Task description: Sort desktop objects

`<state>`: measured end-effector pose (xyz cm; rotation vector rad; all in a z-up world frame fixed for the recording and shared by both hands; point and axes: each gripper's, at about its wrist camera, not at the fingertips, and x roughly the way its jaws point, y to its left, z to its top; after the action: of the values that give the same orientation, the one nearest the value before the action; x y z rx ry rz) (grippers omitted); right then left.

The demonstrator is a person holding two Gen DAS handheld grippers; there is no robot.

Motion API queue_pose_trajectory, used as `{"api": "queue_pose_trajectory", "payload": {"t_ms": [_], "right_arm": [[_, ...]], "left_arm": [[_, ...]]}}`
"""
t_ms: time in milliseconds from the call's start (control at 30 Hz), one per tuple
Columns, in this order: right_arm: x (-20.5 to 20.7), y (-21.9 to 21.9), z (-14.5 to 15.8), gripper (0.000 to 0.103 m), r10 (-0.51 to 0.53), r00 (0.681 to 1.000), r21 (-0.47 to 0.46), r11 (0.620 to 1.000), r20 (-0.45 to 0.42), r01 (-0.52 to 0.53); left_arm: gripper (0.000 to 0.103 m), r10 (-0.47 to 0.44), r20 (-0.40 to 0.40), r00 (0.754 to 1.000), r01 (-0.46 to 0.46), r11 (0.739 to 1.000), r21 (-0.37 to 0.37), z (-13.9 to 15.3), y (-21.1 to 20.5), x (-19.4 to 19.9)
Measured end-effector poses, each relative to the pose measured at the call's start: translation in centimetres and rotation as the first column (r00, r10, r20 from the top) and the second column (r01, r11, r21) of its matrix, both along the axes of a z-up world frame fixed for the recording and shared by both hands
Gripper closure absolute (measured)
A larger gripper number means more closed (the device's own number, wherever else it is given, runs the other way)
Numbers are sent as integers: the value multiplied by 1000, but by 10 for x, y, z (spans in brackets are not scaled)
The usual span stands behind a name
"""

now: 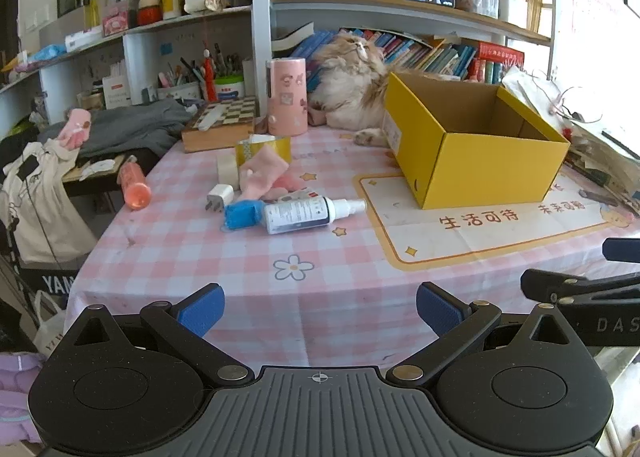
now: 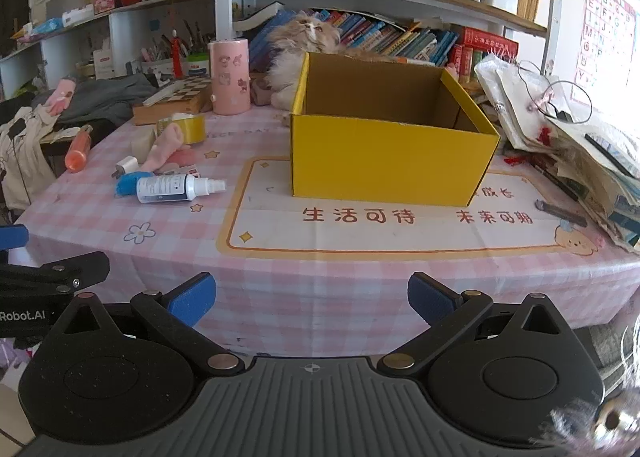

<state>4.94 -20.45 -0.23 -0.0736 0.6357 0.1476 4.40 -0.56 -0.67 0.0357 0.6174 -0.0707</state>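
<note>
On the pink checked tablecloth [image 1: 328,309] a yellow box [image 2: 390,161] is sitting open-topped on the printed mat, with a fluffy cat [image 1: 352,85] lying just behind it. Left of the box the clutter is lying in a loose heap: a white spray bottle [image 1: 308,213] on its side touching a blue item [image 1: 240,215], a white plug [image 1: 220,196] beside them, a pink cloth [image 1: 264,173] against a yellow tape roll [image 1: 266,149], and an orange bottle [image 1: 134,187] lying near the table's left edge. The left gripper [image 1: 320,311] is hovering at the near edge, its jaws spread wide and holding nothing. The right gripper [image 2: 312,301] is hanging alongside, jaws equally wide apart, gripping nothing, facing the box.
</note>
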Motion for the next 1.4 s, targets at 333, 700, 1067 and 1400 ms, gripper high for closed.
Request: {"api": "queue_pose_trajectory", "payload": {"t_ms": [333, 700, 1067, 1400], "right_arm": [[-4, 9, -1, 0, 47, 999, 2, 999, -6, -47], [1, 24, -3, 0, 97, 995, 21, 995, -24, -96], [5, 42, -7, 0, 119, 991, 27, 993, -64, -117], [8, 57, -8, 0, 155, 986, 13, 988, -62, -155]], "left_arm": [[0, 32, -10, 999, -32, 999, 2, 0, 8, -8], [0, 66, -16, 998, -66, 998, -7, -2, 24, -10], [0, 53, 12, 998, -53, 998, -40, -1, 41, -17], [0, 69, 0, 998, -69, 995, -79, -4, 55, -15]]}}
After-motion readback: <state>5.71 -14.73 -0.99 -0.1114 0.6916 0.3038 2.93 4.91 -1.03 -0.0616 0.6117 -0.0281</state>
